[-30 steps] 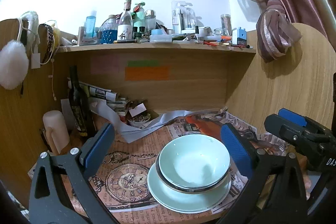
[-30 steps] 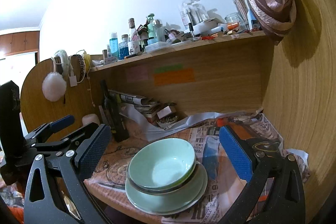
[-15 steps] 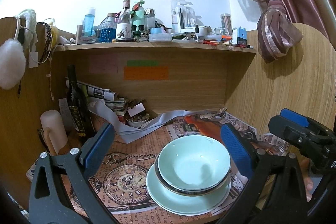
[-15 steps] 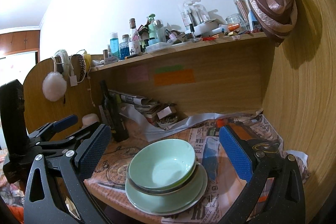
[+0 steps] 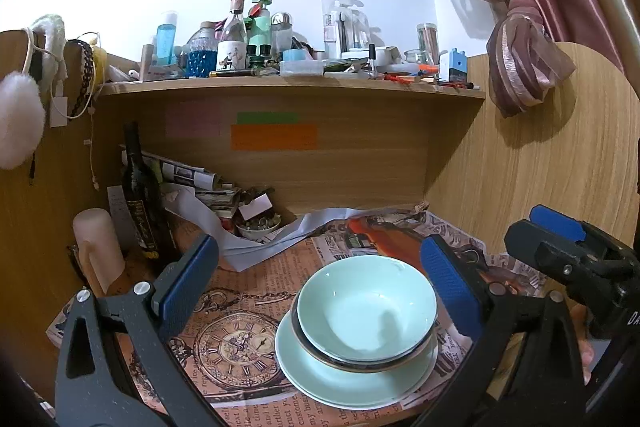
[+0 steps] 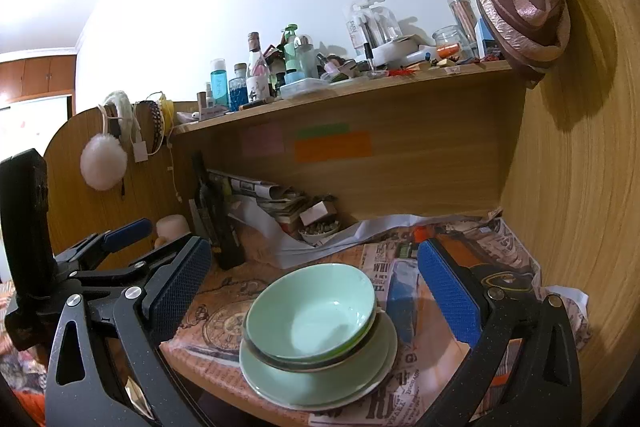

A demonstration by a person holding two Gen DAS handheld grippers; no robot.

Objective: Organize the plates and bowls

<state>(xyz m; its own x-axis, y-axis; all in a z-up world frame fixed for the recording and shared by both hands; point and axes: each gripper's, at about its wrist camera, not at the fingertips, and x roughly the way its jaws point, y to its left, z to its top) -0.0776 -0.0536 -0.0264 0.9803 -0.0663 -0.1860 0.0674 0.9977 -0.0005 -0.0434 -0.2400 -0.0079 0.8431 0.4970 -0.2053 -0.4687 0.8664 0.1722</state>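
Hovering: both tools, left (image 5: 320, 291) and right (image 6: 314, 291), gaping wide, gripping nothing | stacked bowls (image 5: 366, 311) on plate (image 5: 340, 383), lower centre | risking toppling off worktop (image 6: 208, 375) edge if nudged

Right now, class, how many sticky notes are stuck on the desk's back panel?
3: a pink note at left, a green note to its right, and an orange note directly beneath the green. None appear hidden.

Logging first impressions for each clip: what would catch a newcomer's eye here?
The pale green bowl nested in a stack on a matching plate, near the front edge of a desk covered in vintage newsprint. Both the left gripper and right gripper frame it, open and empty. Above, a shelf crowded with bottles.
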